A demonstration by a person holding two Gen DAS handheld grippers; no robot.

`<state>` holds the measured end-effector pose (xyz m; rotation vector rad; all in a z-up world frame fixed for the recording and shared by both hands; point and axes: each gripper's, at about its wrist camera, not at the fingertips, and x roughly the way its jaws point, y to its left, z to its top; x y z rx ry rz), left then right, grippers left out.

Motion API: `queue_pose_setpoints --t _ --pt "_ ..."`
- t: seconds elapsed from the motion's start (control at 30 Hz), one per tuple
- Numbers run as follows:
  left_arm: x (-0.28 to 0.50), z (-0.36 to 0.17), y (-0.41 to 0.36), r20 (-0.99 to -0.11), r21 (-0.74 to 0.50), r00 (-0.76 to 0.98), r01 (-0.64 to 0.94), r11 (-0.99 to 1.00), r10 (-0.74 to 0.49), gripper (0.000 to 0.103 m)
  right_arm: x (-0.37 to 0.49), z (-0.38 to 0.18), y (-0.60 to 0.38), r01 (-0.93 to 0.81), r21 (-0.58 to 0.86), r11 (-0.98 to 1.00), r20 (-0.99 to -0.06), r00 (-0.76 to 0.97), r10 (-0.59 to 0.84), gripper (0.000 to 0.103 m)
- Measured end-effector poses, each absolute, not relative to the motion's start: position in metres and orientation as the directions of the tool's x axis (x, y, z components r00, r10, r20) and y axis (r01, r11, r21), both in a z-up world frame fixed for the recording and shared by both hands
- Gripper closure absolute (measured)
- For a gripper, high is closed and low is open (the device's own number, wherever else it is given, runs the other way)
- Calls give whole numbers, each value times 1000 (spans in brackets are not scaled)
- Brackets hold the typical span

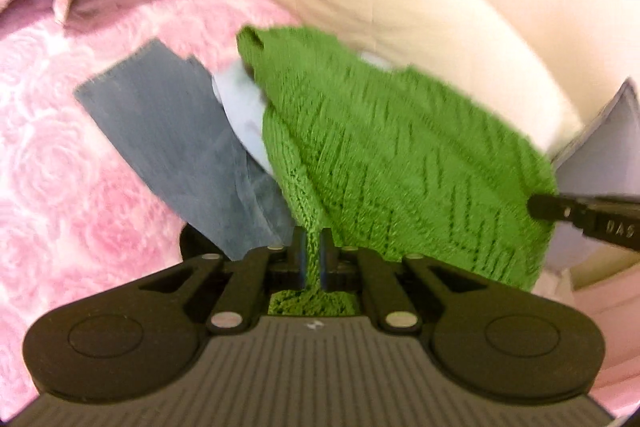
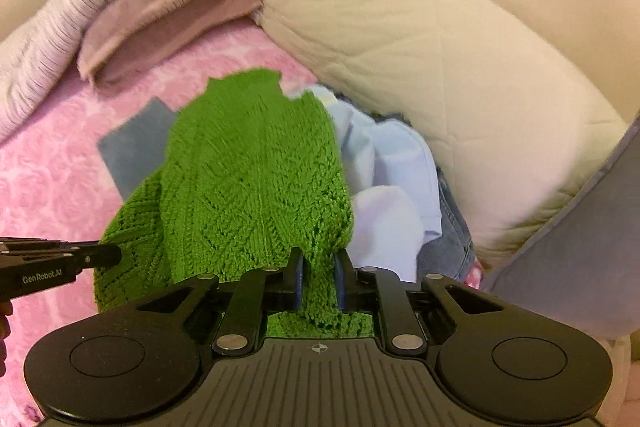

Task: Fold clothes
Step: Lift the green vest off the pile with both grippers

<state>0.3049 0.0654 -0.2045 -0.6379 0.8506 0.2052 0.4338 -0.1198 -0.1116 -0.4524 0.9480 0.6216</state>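
Left wrist view shows the left gripper (image 1: pixel 314 259) clamped on the green knit sweater's (image 1: pixel 392 155) near edge; the right gripper (image 2: pixel 318 277) pinches it likewise, above the pink bedspread (image 1: pixel 80 155). Soft, stretchy knit likely sags; edge holds suit.
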Motion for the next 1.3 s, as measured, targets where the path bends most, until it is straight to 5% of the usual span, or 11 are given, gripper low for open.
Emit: queue_pose_setpoints --t 0.5,0.6,0.97,1.17,1.2,1.3 --pt "156 -85 115 -476 -550 870 -409 728 129 103 350 -14 -101 -716 71 695 -698 462 547 97" --pt "117 -83 130 -511 -540 845 -459 706 159 103 319 1 -75 -767 143 625 -672 388 630 99" --pt "34 -133 154 -672 -528 726 -609 592 147 103 232 26 -23 -793 -15 609 -550 515 657 103" --pt "50 -168 147 -726 -527 682 -634 565 88 101 263 -7 -36 -746 140 651 -720 375 584 103" --pt "53 -174 146 -734 -527 674 -639 561 78 101 270 -14 -38 -732 167 661 -747 344 570 102" --pt "62 -189 143 -754 -523 654 -651 550 57 101 282 -57 -38 -709 226 668 -816 237 528 72"
